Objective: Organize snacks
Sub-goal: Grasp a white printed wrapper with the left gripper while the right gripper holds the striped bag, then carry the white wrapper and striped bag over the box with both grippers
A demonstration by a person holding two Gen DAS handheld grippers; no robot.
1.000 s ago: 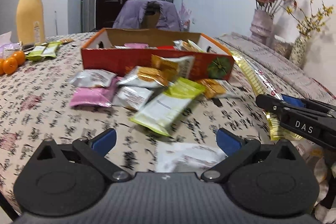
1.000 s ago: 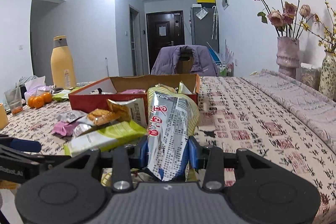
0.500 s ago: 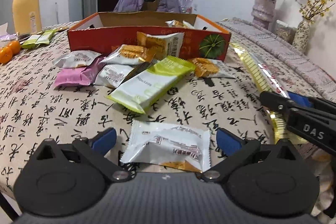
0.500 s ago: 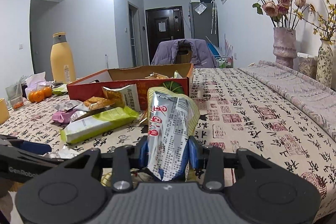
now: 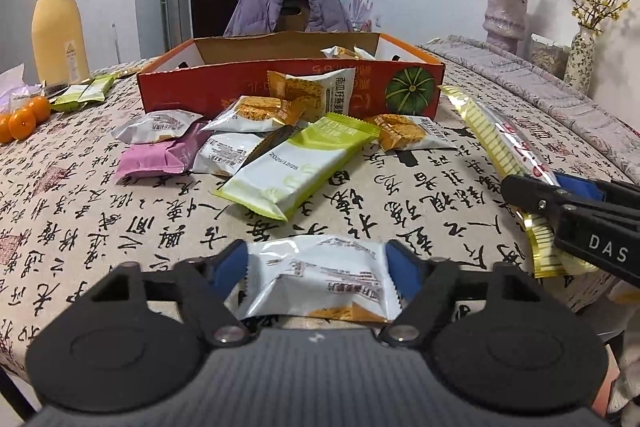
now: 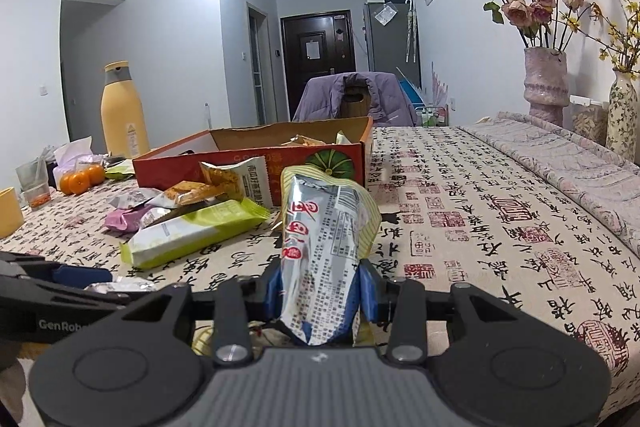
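A red cardboard box [image 5: 288, 83] with a pumpkin picture stands mid-table and holds a few snack packets. Several loose packets lie in front of it, among them a green-white one [image 5: 296, 167] and a pink one [image 5: 156, 157]. My left gripper [image 5: 318, 267] has its fingers against both sides of a white packet [image 5: 320, 275] at the table's near edge. My right gripper [image 6: 320, 287] is shut on a long silver-and-yellow snack pack [image 6: 324, 243], held above the table; it also shows in the left wrist view [image 5: 504, 143].
A yellow bottle [image 5: 60, 31], oranges [image 5: 24, 119] and small green packets [image 5: 84, 91] sit at the far left. Vases with dried flowers [image 5: 506, 19] stand at the right. A chair with a purple jacket [image 5: 288, 11] is behind the box.
My left gripper has come down and forward over the white packet and its fingers have closed in on it. The right gripper has kept its hold on the long pack.
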